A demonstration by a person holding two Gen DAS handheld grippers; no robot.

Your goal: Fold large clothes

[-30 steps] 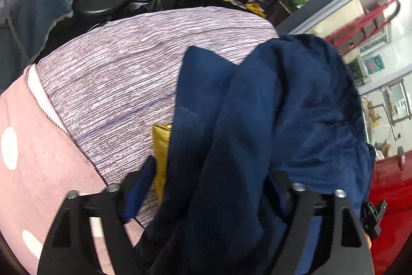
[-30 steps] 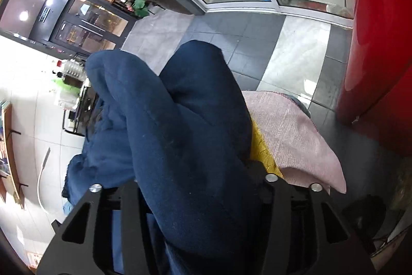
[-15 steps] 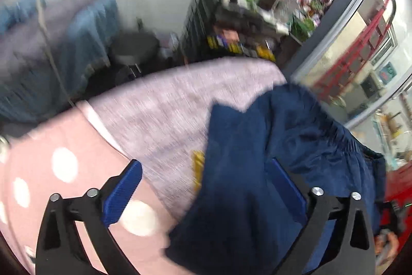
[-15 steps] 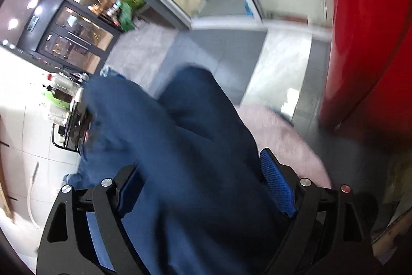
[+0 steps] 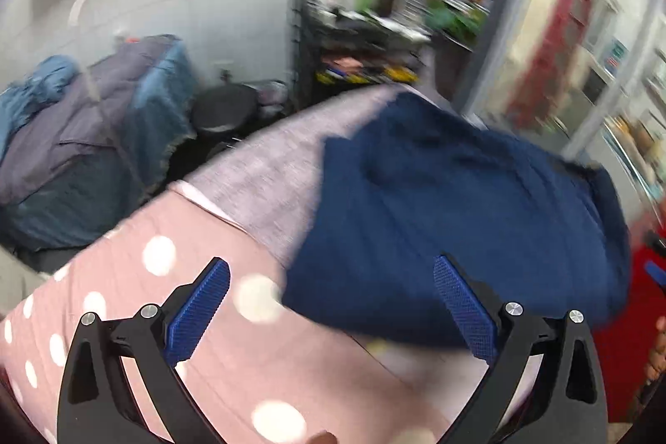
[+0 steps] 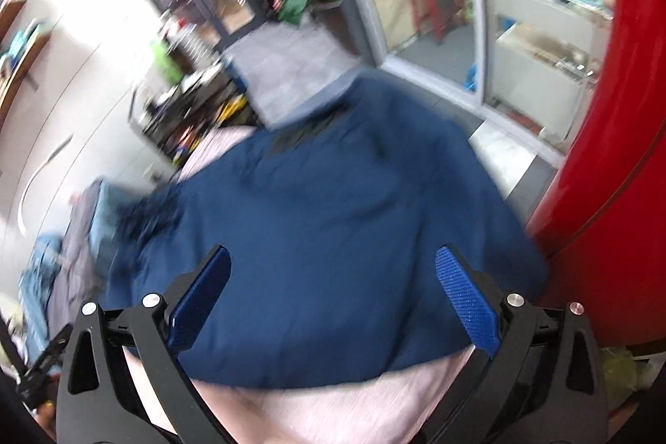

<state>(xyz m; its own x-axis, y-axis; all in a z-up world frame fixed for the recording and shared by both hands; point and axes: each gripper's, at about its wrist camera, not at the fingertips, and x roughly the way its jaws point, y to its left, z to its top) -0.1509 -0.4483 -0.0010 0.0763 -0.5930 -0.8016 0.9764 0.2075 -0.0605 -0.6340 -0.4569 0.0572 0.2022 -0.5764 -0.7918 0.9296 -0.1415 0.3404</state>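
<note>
The navy garment [image 5: 458, 219] lies in a compact, roughly rectangular bundle on the cloth-covered surface, so the folding looks well advanced, perhaps finished for this piece. In the left wrist view it sits on the right half of the surface, its left part over a grey-mauve striped cloth [image 5: 266, 169] and its near edge over the pink dotted cloth [image 5: 175, 302] that spreads toward the camera. In the right wrist view the same garment [image 6: 333, 227] fills the middle, with its near edge a rounded fold over pale pink cloth [image 6: 333, 410]. The top face is fairly smooth; the far left corner looks bunched, though blur from motion makes that hard to judge. What may be left, as a guess: tidying that corner, squaring the edges, or one more fold if a smaller packet is wanted.

The left gripper [image 5: 331, 302] stands wide open with nothing between its blue pads [image 5: 200, 302]. It hangs above the dotted cloth; its right pad seems to overlap the garment's near left corner in the picture, but whether it touches the cloth cannot be told.

The right gripper [image 6: 333, 302] is equally spread, empty, and sits over the near part of the garment; contact cannot be told here either.

To the right of the surface stands a glossy red panel [image 6: 603, 152]
</note>
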